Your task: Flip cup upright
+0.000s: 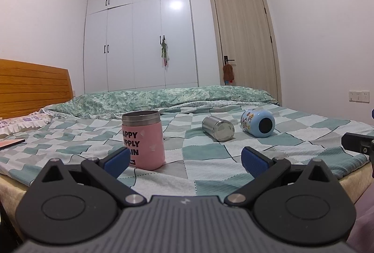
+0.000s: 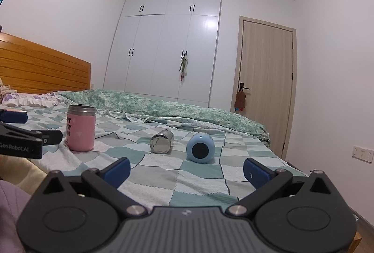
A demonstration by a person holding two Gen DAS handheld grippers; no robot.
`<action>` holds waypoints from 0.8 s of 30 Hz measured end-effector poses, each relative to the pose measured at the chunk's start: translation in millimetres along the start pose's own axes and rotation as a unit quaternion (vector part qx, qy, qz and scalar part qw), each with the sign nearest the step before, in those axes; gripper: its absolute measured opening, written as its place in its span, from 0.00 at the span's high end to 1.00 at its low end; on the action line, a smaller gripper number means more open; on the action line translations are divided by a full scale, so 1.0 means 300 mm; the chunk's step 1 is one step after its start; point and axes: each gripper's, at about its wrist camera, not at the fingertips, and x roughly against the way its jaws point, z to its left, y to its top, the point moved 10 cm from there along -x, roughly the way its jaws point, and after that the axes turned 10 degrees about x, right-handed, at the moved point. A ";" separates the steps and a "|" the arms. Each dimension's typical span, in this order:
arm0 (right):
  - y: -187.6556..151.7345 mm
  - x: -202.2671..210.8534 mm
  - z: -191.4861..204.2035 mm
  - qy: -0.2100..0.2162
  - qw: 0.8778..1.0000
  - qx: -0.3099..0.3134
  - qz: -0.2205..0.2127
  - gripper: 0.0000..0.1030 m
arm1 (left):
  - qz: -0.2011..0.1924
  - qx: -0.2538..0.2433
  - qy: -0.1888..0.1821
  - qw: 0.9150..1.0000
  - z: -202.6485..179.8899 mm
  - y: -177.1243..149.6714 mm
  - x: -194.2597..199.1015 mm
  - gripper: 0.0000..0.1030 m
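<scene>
A pink cup (image 1: 143, 140) with black lettering stands upright on the checked bedspread; it also shows in the right wrist view (image 2: 81, 128). A steel cup (image 1: 218, 128) lies on its side, also seen in the right wrist view (image 2: 162, 141). A light blue cup (image 1: 258, 122) with cartoon print lies on its side, base toward me, also in the right wrist view (image 2: 200, 147). My left gripper (image 1: 185, 160) is open and empty, short of the cups. My right gripper (image 2: 186, 171) is open and empty, just short of the blue cup.
The bed (image 1: 205, 166) has a wooden headboard (image 1: 32, 87) at left and a rumpled green quilt (image 1: 163, 98) behind the cups. A pillow and a book (image 1: 11, 143) lie at left. White wardrobe and a door stand behind. The left gripper's body (image 2: 23, 140) shows in the right wrist view.
</scene>
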 end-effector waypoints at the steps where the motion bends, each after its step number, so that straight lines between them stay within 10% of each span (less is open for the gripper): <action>1: 0.000 0.000 0.000 0.000 1.000 0.000 0.000 0.00 | 0.000 0.000 0.000 1.000 0.000 0.000 0.000 0.00; 24: -0.002 0.001 0.000 0.000 1.000 0.000 -0.001 0.00 | -0.005 -0.002 -0.011 1.000 -0.014 0.002 0.008 0.00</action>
